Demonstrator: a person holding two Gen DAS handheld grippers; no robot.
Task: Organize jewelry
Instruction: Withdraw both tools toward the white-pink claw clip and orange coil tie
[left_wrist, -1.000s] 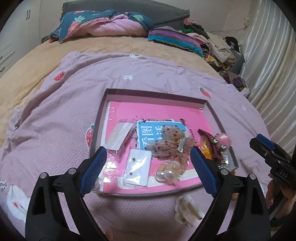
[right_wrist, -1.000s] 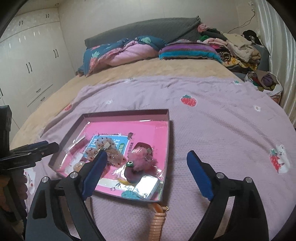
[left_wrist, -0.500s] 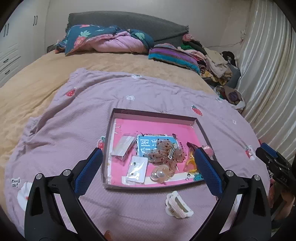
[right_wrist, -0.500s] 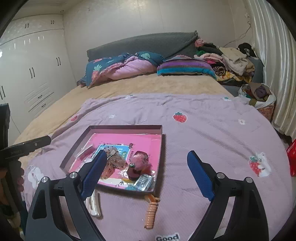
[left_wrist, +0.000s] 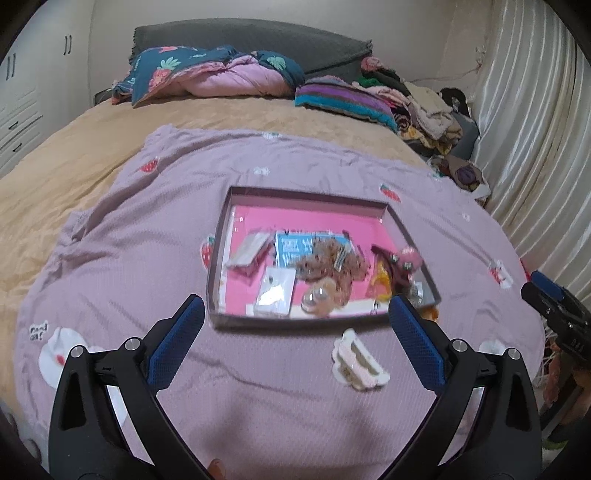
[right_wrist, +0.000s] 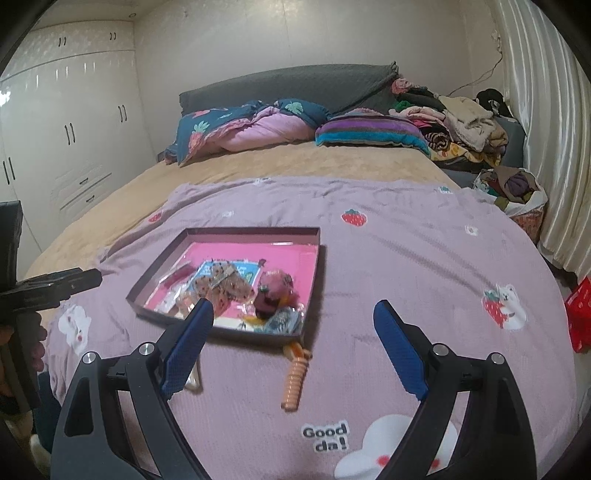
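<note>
Lying on lilac blanket (left_wrist: 155, 258): shallow tray (left_wrist: 218, 258) holding jewelry pile (left_wrist: 328, 262). Resting just outside near rim: white hair claw (left_wrist: 360, 360), orange coil tie (right_wrist: 293, 382). Hovering nearby, jaws spreading wide, gripping nothing: left gripper (left_wrist: 295, 339), just opening; right gripper (right_wrist: 293, 345).

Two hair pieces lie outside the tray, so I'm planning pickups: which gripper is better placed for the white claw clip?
Left, probably. The white claw clip lies between the open left gripper fingers; in the right gripper view it is mostly hidden behind a finger.
</note>
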